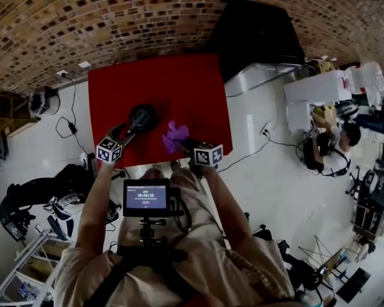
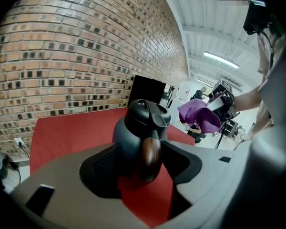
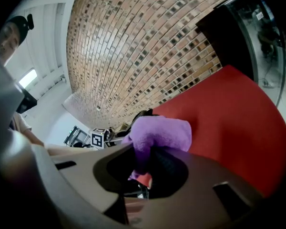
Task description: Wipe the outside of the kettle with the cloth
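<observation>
Off the worktop's (image 1: 192, 85) left edge, cables (image 1: 69, 123) trail over the floor (image 1: 45, 146); their far ends are cut off.

The kettle (image 1: 143, 116) stands upright on the red worktop, left of centre and toward the near edge. In the head view it reads only as a dark round shape, and the spout cannot be made out. In the left gripper view its lower body is hidden behind the left claw (image 2: 142, 166). That claw is spread wide. The brown handle (image 2: 151, 155) stands between the jaws, with red worktop showing in the gap to the handle's right, so there is no pinch.

The person's forearms and a chest-mounted screen (image 1: 146, 197) cover the worktop's near edge.

Right of the kettle and apart from it, the purple cloth (image 3: 159, 131) is pinched in the right claw (image 3: 147, 170) and held above the worktop. Its lower folds vanish between the jaws, and in the right gripper view it masks most of the kettle.

A brick wall (image 1: 115, 18) runs behind the far edge, and a black panel (image 1: 256, 37) stands at the far right corner. Far right and well apart, a seated person (image 1: 329, 152) is too small to detail.
</observation>
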Demonstrator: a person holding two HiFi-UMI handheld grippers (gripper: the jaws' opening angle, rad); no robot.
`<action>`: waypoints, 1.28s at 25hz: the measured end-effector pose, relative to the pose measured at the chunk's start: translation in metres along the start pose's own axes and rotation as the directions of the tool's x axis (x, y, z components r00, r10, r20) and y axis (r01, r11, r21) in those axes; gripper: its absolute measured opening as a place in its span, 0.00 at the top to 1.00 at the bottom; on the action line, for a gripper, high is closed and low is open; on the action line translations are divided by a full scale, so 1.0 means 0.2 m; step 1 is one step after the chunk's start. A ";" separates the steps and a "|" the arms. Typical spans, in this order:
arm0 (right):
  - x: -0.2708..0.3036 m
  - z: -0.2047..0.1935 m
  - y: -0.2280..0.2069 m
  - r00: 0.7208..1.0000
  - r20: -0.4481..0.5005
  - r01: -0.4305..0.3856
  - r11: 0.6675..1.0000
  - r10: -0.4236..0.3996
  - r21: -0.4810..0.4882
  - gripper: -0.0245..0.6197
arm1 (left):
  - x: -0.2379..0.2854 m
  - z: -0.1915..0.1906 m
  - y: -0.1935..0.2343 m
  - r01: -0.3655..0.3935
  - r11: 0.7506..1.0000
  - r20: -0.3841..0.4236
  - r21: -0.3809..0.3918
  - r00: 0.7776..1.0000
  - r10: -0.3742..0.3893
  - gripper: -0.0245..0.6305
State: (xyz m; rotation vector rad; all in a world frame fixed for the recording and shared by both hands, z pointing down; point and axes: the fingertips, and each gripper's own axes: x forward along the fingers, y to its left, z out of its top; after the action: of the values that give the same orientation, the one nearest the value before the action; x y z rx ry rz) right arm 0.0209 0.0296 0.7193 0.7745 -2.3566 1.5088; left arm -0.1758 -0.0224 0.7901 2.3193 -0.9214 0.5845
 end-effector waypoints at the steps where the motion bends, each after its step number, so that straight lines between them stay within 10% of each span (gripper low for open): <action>1: 0.00 0.00 0.00 1.000 0.002 0.002 1.000 -0.002 0.001 0.84 | -0.01 0.00 0.00 -0.009 1.000 0.002 -0.006 1.000 0.009 0.57; 13: -0.04 -0.01 -0.07 1.000 -0.014 0.013 1.000 -0.013 0.015 0.84 | -0.01 -0.08 0.00 -0.078 0.996 -0.056 -0.048 0.996 0.075 0.60; 21: -0.01 0.00 -0.07 1.000 -0.023 -0.003 1.000 0.003 0.022 0.84 | 0.01 -0.10 -0.08 -0.048 0.997 -0.184 0.067 0.981 0.059 0.76; 32: -0.03 0.03 -0.12 1.000 -0.006 0.002 0.999 -0.002 0.045 0.84 | 0.05 0.08 -0.09 0.059 0.979 0.004 -0.197 0.998 -0.060 0.77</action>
State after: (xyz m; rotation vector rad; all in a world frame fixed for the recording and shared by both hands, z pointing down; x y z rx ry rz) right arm 0.0399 0.0190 0.7316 0.7810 -2.3239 1.5665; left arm -0.1532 -0.0261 0.7776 2.1599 -0.8648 0.4494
